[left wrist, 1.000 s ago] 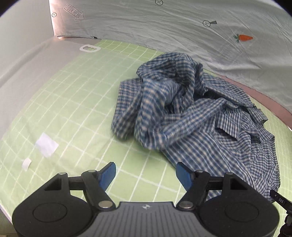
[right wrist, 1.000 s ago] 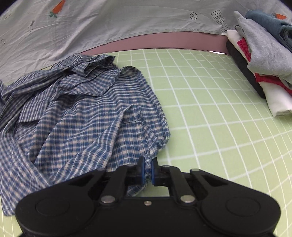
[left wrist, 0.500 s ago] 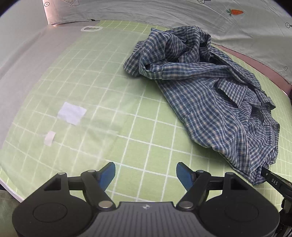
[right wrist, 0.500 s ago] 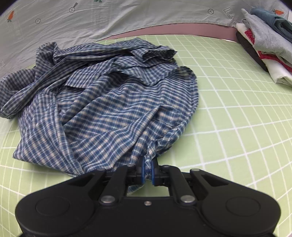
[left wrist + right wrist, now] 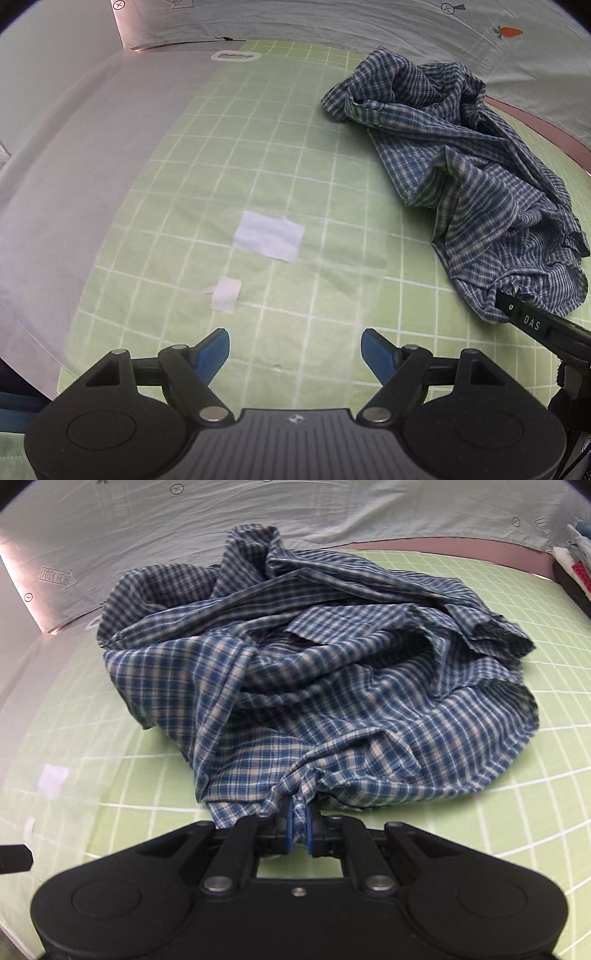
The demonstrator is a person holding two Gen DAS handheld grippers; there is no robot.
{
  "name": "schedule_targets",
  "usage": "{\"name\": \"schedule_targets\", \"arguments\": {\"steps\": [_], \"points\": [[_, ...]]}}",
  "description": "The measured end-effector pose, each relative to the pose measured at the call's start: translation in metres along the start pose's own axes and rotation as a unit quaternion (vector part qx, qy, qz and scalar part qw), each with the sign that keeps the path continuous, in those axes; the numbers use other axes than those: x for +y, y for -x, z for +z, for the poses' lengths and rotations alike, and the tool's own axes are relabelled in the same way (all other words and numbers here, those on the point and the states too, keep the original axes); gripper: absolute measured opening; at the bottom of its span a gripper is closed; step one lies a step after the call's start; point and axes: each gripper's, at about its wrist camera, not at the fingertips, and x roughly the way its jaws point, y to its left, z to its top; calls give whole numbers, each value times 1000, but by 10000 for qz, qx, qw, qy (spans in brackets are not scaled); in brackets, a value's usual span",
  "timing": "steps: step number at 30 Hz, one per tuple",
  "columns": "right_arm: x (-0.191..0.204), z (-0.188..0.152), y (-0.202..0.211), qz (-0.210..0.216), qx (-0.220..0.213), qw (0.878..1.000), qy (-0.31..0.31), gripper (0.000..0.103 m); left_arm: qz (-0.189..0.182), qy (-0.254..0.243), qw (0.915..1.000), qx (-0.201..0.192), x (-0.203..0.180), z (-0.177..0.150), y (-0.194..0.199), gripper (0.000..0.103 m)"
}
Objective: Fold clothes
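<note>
A crumpled blue-and-white plaid shirt (image 5: 314, 672) lies in a heap on the green grid mat (image 5: 498, 812). My right gripper (image 5: 300, 821) is shut on the shirt's near edge, with the cloth bunched between its blue pads. In the left wrist view the shirt (image 5: 480, 177) lies at the right, and the right gripper's black finger (image 5: 535, 325) reaches its near corner. My left gripper (image 5: 295, 350) is open and empty, low over bare mat (image 5: 332, 184), well left of the shirt.
Two white tape patches (image 5: 267, 240) (image 5: 226, 294) sit on the mat ahead of the left gripper. A grey printed sheet (image 5: 332, 513) hangs behind. A stack of folded clothes (image 5: 576, 565) sits at the far right. A grey cloth (image 5: 74, 166) borders the mat's left.
The right gripper has dragged the shirt by its edge, bunching it into a tighter heap. The left gripper has drifted left, away from the shirt, still open.
</note>
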Motion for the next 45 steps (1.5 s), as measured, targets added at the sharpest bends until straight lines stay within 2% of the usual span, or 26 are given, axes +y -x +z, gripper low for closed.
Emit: {"name": "schedule_targets", "arguments": {"steps": [7, 9, 13, 17, 21, 24, 28, 32, 35, 40, 45], "points": [[48, -13, 3, 491, 166, 9974, 498, 8, 8, 145, 9999, -58, 9, 4, 10, 80], [46, -13, 7, 551, 209, 9968, 547, 12, 0, 185, 9998, -87, 4, 7, 13, 81], [25, -4, 20, 654, 161, 9972, 309, 28, -64, 279, 9995, -127, -13, 13, 14, 83], [-2, 0, 52, 585, -140, 9981, 164, 38, -214, 266, 9993, -137, -44, 21, 12, 84], [-42, 13, 71, 379, -441, 9983, -57, 42, -267, 199, 9994, -125, -80, 27, 9, 84], [-81, 21, 75, 27, -490, 9985, -247, 44, -276, 166, 9994, -117, -106, 32, 6, 84], [-129, 26, 70, -216, -401, 9972, -596, 44, -147, 170, 9997, -102, -130, 39, 1, 84], [-162, 34, 58, -328, -341, 9960, -761, 44, 65, 298, 9995, -92, -140, 48, -8, 85], [-172, 47, 46, -400, -343, 9960, -721, 44, 278, 448, 9986, -67, -140, 57, -17, 90], [-182, 71, 26, -507, -391, 9962, -589, 52, 578, 708, 9958, 50, -135, 76, -40, 90], [-195, 94, -4, -640, -289, 9961, -528, 54, 757, 817, 9935, 239, -131, 97, -68, 90]]}}
